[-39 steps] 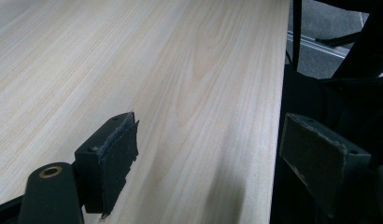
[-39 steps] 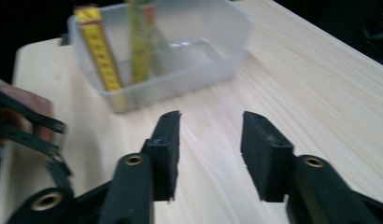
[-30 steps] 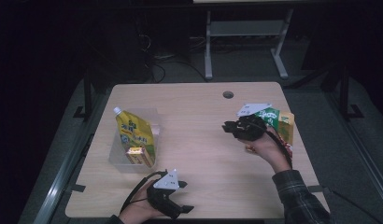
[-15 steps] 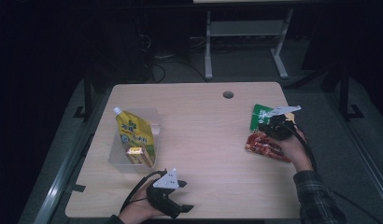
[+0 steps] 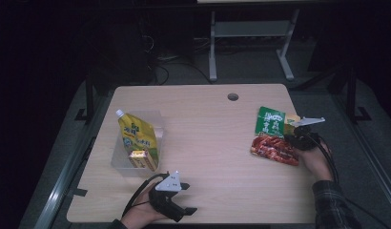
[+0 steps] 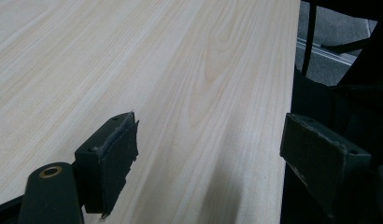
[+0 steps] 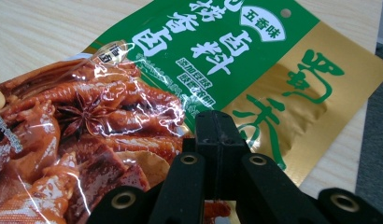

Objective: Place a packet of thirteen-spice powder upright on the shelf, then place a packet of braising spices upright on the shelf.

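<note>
right hand-held gripper closed, seemingly pinching snack packet edge, on table

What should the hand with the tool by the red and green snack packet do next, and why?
Probably open its jaws and slide them around the packet's edge. The right tool has its jaws pressed together with nothing between them, sitting just over the snack packet, which lies flat on the table. Shut jaws cannot pick it up.

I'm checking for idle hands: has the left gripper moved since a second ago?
No. The left gripper sits at the same spot by the table's near edge, jaws open.
</note>
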